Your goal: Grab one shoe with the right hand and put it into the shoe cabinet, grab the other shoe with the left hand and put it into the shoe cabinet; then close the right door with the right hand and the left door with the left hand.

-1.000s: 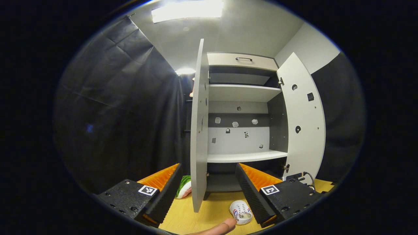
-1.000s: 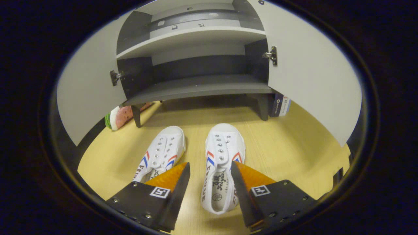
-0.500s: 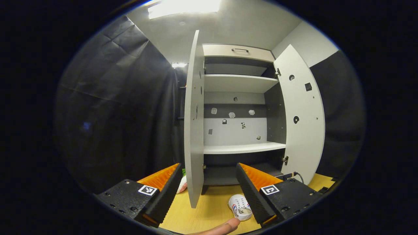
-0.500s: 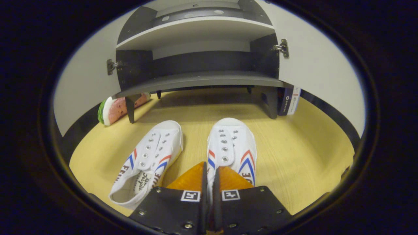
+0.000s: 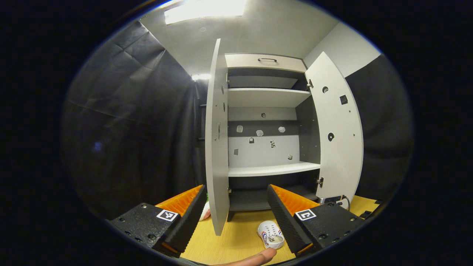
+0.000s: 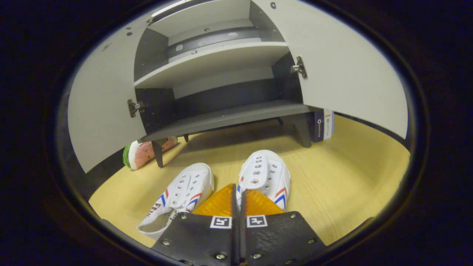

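Grey shoe cabinet (image 6: pixel 221 118) open, shelves bare.

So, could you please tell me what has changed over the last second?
The right gripper closed its jaws, open around the right-hand shoe a second ago, onto that shoe's inner side and has begun lifting it toward the cabinet. The left-hand shoe stayed on the floor. The left gripper stayed open, facing the cabinet, whose two doors stayed open.
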Demonstrator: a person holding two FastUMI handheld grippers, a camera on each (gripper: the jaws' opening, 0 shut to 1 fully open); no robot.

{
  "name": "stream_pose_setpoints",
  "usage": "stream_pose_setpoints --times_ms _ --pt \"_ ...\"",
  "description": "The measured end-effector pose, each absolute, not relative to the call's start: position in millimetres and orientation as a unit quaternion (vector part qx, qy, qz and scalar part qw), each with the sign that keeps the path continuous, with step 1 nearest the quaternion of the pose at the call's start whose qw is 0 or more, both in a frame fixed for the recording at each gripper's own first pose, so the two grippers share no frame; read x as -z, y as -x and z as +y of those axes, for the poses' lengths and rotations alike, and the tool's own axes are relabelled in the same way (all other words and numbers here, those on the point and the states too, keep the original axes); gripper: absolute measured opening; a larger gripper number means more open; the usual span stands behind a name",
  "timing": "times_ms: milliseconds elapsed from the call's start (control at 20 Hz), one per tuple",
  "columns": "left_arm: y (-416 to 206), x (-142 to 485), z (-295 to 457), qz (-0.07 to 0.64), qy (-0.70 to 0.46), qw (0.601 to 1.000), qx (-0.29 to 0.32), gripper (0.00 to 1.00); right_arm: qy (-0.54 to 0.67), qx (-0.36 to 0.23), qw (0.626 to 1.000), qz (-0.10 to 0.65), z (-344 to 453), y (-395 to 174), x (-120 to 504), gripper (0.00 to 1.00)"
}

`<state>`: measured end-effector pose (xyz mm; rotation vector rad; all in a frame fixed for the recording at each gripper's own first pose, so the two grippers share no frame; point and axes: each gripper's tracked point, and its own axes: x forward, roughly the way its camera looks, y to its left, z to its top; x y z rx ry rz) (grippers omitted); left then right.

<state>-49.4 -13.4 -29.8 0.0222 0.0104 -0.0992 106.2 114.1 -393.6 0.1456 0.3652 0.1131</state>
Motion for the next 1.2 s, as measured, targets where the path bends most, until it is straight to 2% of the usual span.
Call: stream_pose_setpoints --times_ms 250,450,600,850,1200 --pt "48.5 37.4 -14.5 0.012 -0.010 0.998 0.054 0.99 -0.052 -0.065 0.985 0.148 117.5 -92.6 378.3 0.01" --pt "41.1 49.1 -10.1 0.028 0.007 0.998 0.054 0.99 -0.028 -0.084 0.989 0.120 124.0 -81.9 339.6 0.01" --pt "34.6 56.0 -4.8 0.034 0.012 0.998 0.049 1.00 -0.051 -0.118 0.987 0.097 134.9 -71.2 297.4 0.01" --pt "19.5 60.7 -10.3 0.039 0.018 0.997 0.065 0.99 -0.029 -0.142 0.989 0.035 138.6 -67.6 209.3 0.01" --pt "-26.8 31.9 -5.4 0.022 0.016 0.999 0.047 0.99 0.014 -0.144 0.989 -0.031 144.7 -94.3 103.8 0.01"
